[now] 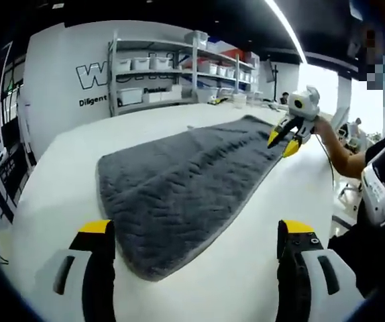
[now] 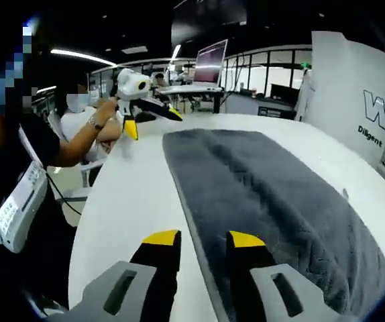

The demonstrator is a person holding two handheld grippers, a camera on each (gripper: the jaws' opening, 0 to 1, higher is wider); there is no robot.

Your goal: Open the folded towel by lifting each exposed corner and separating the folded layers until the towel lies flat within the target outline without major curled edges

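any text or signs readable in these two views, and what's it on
"Diligent", black lettering on the white wall, seen in both views, under a large "W".
More letters follow the "W" in the left gripper view but shelving hides them.
Monitor text: too small to read.
Towel: no text.

Grey towel [image 1: 186, 191] on white table [image 1: 65, 181]; left hand-held gripper [image 1: 196, 235] agape; right hand-held gripper [image 1: 282, 141] at far end

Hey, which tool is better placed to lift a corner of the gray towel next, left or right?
Probably right. The right tool is open, its jaws either side of the towel edge near an end corner. The left tool is open wide, set back from the other end.
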